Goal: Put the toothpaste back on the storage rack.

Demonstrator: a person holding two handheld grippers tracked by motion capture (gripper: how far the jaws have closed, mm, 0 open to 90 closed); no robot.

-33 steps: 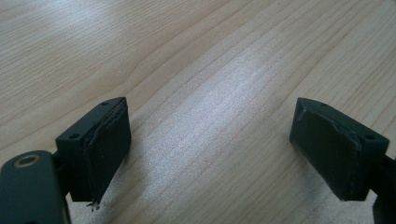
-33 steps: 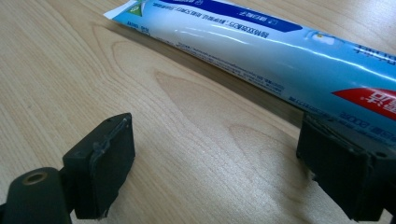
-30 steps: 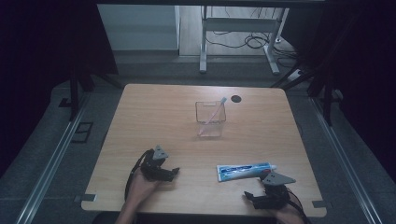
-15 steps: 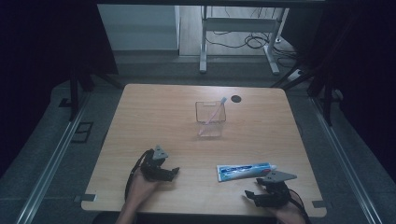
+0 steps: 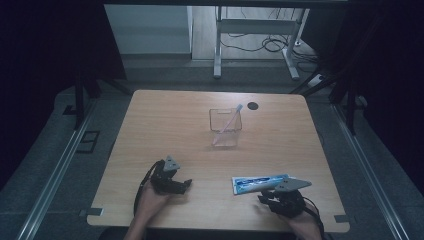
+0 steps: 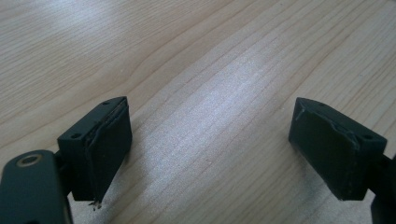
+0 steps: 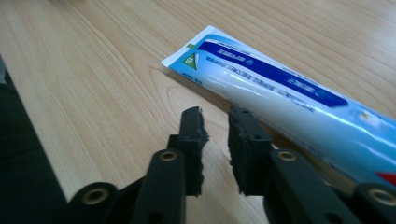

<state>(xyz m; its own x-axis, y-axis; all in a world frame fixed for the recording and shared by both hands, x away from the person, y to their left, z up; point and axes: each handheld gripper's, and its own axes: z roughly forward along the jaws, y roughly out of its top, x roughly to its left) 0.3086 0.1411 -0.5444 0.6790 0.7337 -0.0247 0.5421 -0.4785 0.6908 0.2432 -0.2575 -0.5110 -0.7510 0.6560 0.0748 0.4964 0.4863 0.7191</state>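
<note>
Right gripper view | toothpaste tube (image 7: 280, 93) just beside nearly closed right tongs (image 7: 217, 122), ungripped

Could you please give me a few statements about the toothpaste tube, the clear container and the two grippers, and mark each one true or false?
1. The toothpaste tube lies flat on the table. True.
2. The right gripper is clamped on the tube. False: its jaws have just been closing, nearly together, with nothing between them; the tube lies beside them.
3. The left gripper has its jaws wide apart over bare wood. True.
4. The clear container is tipped on its side. False: it stands upright near the middle of the table.
5. A toothbrush leans inside the container. True.
</note>
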